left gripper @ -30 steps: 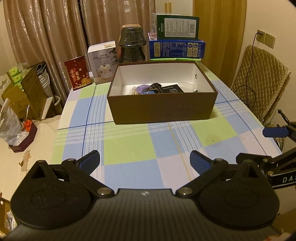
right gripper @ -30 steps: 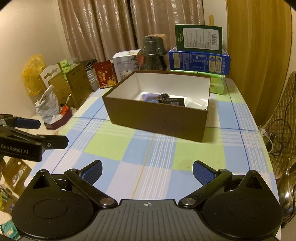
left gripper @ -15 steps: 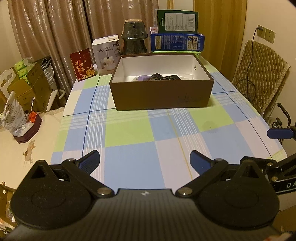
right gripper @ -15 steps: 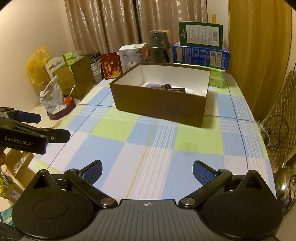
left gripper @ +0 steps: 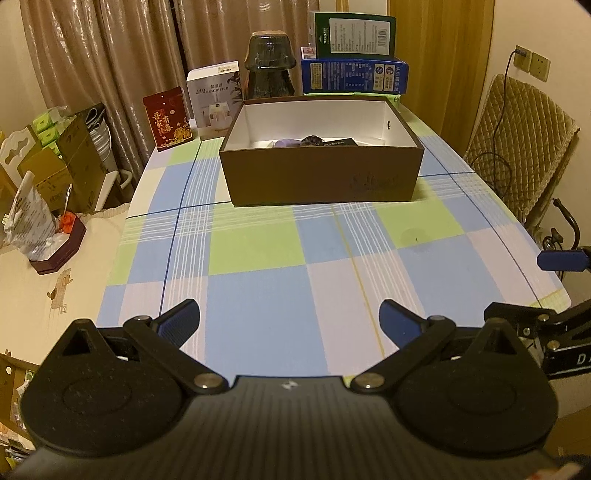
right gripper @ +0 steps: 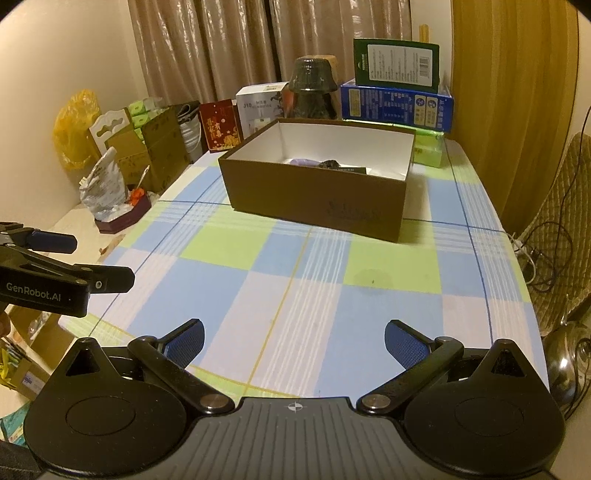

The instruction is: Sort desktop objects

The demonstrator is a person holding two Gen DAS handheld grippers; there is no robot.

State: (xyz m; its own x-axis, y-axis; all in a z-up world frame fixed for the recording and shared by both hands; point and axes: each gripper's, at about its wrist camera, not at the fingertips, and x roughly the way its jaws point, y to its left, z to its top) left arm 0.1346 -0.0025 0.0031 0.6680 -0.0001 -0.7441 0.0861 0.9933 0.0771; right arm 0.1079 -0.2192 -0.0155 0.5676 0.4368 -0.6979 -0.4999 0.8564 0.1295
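Left wrist view, box [left gripper: 321,177] contents half-hidden, indistinct

Items in the brown box [left gripper: 321,177] mostly hidden by its front wall, purple thing [left gripper: 286,142] unidentifiable

One brown cardboard box [left gripper: 321,181] is sitting at about twelve o'clock on the one checked tablecloth [left gripper: 258,288], and at least three small items are lying inside it, one purple [left gripper: 286,142], two dark, though its front wall is hiding part of the floor. Behind it, from ten to one o'clock, five packages are standing or lying stacked: one red [left gripper: 168,117], one white [left gripper: 214,98], one blue [left gripper: 354,76], one dark green [left gripper: 352,34] and one light green [right gripper: 428,147], beside one dark glass jar [left gripper: 270,68]. Two grippers are showing, left [left gripper: 290,319] and right [right gripper: 294,338], each spreading two blue-padded fingers wide.
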